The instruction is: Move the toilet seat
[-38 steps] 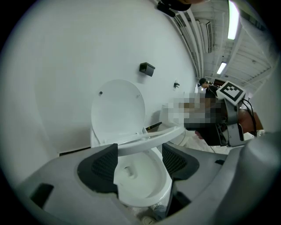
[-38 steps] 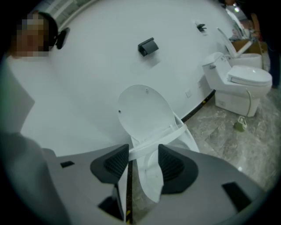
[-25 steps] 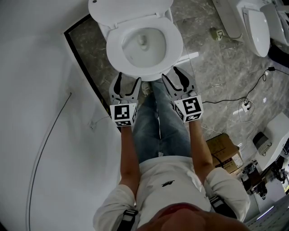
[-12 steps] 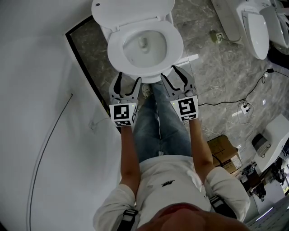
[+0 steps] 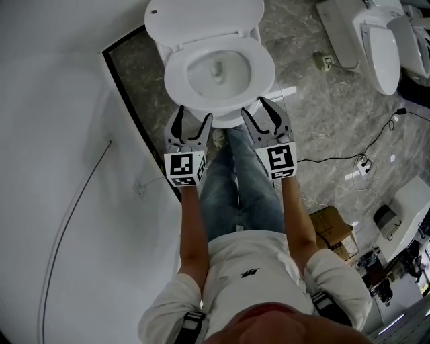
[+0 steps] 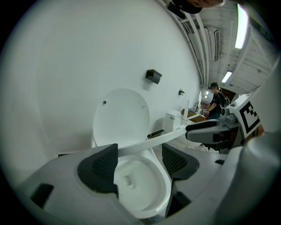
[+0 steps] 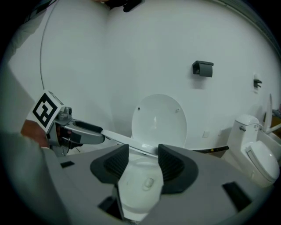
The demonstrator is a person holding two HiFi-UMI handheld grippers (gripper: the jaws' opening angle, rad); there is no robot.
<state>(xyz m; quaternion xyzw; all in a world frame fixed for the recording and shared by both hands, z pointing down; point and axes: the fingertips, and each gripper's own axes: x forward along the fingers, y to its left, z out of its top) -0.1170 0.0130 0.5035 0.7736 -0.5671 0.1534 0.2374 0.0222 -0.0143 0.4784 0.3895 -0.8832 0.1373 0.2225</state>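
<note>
A white toilet stands with its lid (image 5: 201, 20) upright against the wall. Its seat ring (image 5: 265, 67) lies over the bowl (image 5: 215, 70). My left gripper (image 5: 193, 115) and right gripper (image 5: 254, 107) are side by side at the ring's front rim, both with jaws apart. In the left gripper view the seat (image 6: 145, 143) shows edge-on as a white band, lifted off the bowl, crossing my left gripper (image 6: 139, 151) and ending at the right gripper (image 6: 199, 129). In the right gripper view the same band (image 7: 118, 138) runs from the left gripper (image 7: 83, 132) to my right gripper (image 7: 142, 151).
A white curved wall (image 5: 67, 134) closes off the left side. More toilets (image 5: 379, 40) stand at the upper right. Cables (image 5: 349, 151) and a cardboard box (image 5: 332, 225) lie on the marble floor. The person's legs (image 5: 235, 181) are right behind the grippers.
Both grippers have edged up and forward at the seat's front rim. The right gripper has rolled, so its marker cube now sits squarer. The jaws' spread looks the same.
</note>
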